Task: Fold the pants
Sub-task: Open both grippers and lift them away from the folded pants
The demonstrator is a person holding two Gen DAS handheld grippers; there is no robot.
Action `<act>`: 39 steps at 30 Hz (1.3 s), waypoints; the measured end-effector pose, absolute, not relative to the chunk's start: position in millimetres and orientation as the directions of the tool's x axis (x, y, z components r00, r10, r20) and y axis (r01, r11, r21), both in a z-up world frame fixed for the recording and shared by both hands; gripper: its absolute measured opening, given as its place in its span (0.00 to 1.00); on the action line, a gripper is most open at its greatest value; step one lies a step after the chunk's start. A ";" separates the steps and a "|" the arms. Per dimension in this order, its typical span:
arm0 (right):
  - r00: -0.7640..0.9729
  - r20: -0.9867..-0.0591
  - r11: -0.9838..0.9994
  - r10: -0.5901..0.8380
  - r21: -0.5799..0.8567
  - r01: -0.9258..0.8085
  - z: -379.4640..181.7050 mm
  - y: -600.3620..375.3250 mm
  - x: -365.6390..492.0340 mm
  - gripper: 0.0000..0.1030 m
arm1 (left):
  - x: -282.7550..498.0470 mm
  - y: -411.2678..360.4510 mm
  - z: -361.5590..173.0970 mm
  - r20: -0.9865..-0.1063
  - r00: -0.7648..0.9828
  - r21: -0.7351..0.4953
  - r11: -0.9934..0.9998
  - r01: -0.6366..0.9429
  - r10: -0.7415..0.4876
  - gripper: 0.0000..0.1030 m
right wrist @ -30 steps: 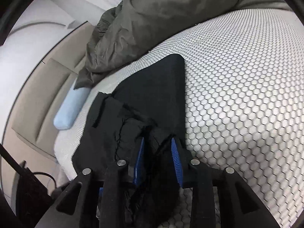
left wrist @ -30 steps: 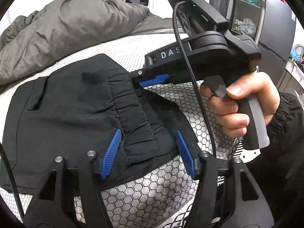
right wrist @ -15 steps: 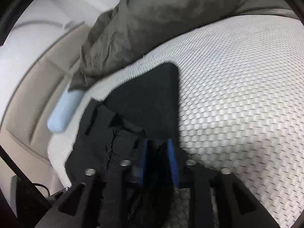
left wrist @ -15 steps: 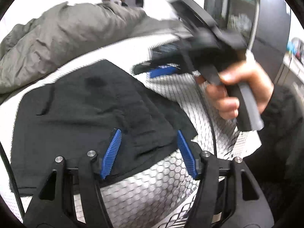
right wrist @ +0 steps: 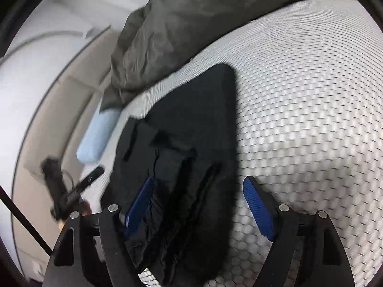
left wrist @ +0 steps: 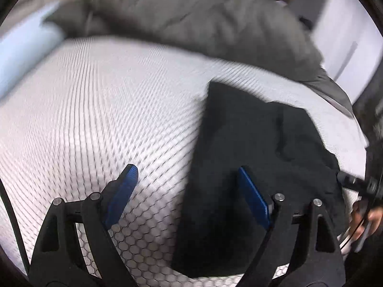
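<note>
We see the black pants [right wrist: 191,129] folded on the bed [right wrist: 311,95]. Both grippers, left [left wrist: 189,198] and right [right wrist: 198,205], have just been opening and hold nothing. The pants look soft and floppy, so we grab the thick edges.

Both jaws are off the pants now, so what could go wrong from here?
1. The right gripper has just been opening, and the bunched waistband still lies between its jaws; pulling away could snag it and undo the fold.
2. The pants lie close to the grey duvet, which could slump onto them.
3. The left gripper straddles the pants' edge and could drag it.
</note>
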State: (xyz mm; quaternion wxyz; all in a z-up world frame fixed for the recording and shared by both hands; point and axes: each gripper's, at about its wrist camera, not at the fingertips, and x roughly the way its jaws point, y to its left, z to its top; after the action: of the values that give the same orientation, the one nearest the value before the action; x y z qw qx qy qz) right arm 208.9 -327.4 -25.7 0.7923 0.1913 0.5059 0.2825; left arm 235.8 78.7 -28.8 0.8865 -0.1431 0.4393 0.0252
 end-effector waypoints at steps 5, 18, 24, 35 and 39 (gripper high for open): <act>0.361 -0.738 0.820 0.570 0.488 -0.298 -20.5 -310.8 203.8 0.42 | 229.1 88.0 -41.5 -0.764 0.611 -0.350 0.928 -0.123 -0.207 0.44; 0.423 -0.733 0.846 0.533 0.453 -0.281 -22.8 -296.2 255.0 0.38 | 267.4 67.1 -33.9 -0.755 0.646 -0.253 0.959 -0.126 -0.114 0.31; 0.454 -0.731 0.860 0.510 0.422 -0.287 -15.6 -308.2 237.9 0.57 | 254.9 48.4 -22.5 -0.748 0.664 -0.146 0.981 -0.124 -0.027 0.31; 0.644 -0.603 0.882 0.471 0.324 -0.342 36.3 -324.9 165.5 1.00 | 187.0 15.1 24.0 -0.587 0.810 -0.078 0.996 -0.036 -0.017 0.82; 0.681 -0.554 0.878 0.479 0.302 -0.372 47.2 -323.2 142.1 1.00 | 157.6 3.9 39.0 -0.525 0.851 -0.097 0.995 -0.020 -0.034 0.99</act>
State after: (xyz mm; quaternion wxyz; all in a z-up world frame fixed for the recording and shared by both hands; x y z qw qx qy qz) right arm 142.1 -323.2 47.2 0.9129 0.0826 0.3246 0.2331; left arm 157.6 3.9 39.0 0.9606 -0.0496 0.2734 -0.0037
